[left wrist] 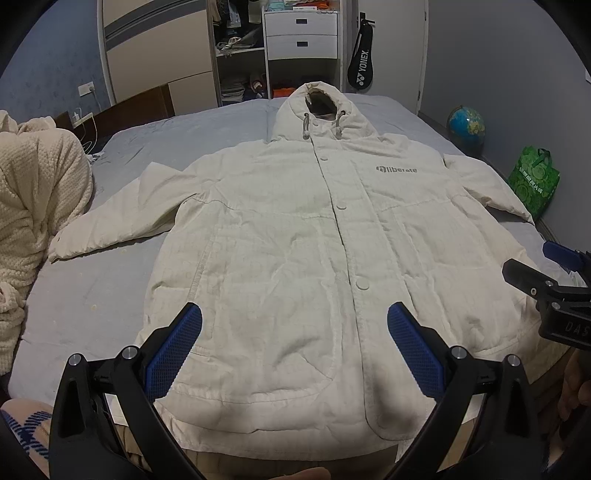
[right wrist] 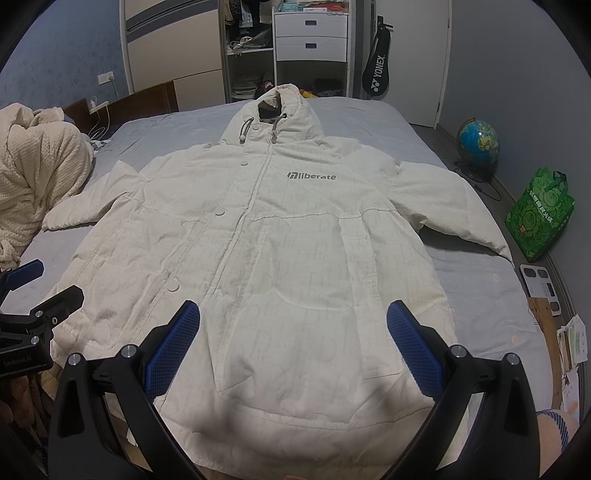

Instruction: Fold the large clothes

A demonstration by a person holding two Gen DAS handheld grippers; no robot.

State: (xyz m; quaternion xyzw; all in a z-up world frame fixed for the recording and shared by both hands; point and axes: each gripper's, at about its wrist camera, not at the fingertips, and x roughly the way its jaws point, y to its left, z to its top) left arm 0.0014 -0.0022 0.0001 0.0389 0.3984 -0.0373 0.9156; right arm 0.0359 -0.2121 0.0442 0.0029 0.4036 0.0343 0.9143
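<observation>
A large white hooded jacket (left wrist: 295, 236) lies flat, front up, on the grey bed (left wrist: 92, 288), hood at the far end and both sleeves spread out; it also shows in the right wrist view (right wrist: 280, 251). My left gripper (left wrist: 294, 325) is open and empty above the jacket's lower left part near the hem. My right gripper (right wrist: 293, 321) is open and empty above the lower right part. Each gripper shows at the edge of the other's view: the right one in the left wrist view (left wrist: 546, 273), the left one in the right wrist view (right wrist: 40, 284).
A cream knitted blanket (left wrist: 33, 206) is piled at the bed's left side. A green bag (right wrist: 539, 218), a globe (right wrist: 478, 138) and a scale (right wrist: 541, 284) stand on the floor at the right. Wardrobe shelves and drawers (left wrist: 301, 35) stand behind the bed.
</observation>
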